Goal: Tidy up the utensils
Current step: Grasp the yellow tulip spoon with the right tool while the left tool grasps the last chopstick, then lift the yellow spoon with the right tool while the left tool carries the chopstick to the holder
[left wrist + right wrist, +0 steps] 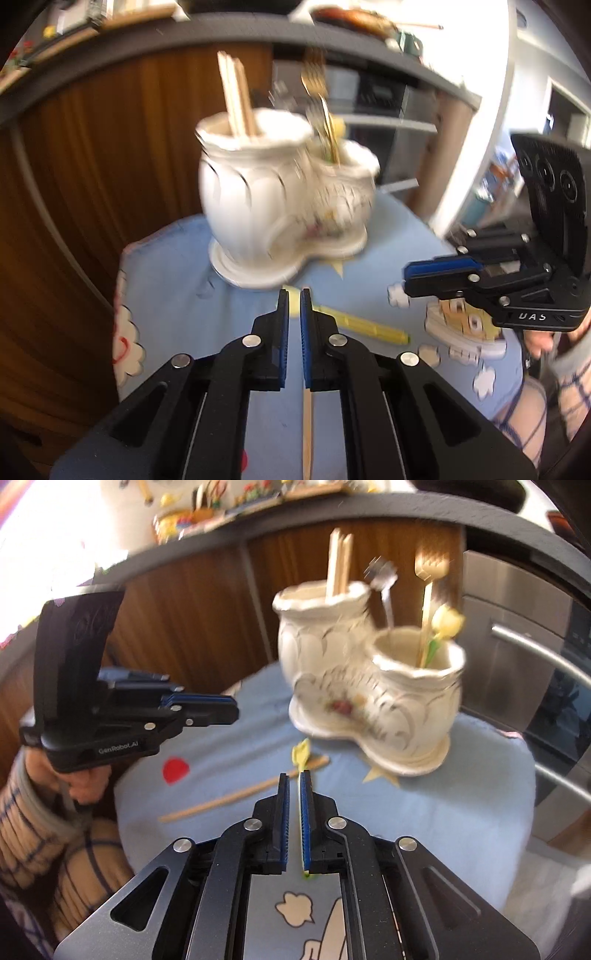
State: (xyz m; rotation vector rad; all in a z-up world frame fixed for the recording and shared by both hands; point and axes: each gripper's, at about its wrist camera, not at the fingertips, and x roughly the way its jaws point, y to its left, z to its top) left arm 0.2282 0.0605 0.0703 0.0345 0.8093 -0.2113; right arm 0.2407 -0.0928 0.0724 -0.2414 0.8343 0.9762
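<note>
Chopstick [306, 424] lies on the blue cloth [177, 295], running between the narrow jaws of left tool [294, 295]; grip unclear. Right tool [294, 779] is narrow around the yellow pick [301, 755]. Both look light, stiff, thin: take mid-shaft. Ceramic holder [365, 686] stands far, fragile.

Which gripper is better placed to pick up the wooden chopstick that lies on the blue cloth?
Left. The left gripper hovers in line over the chopstick, jaws slightly apart; the right gripper is lined up over the yellow pick instead.
</note>
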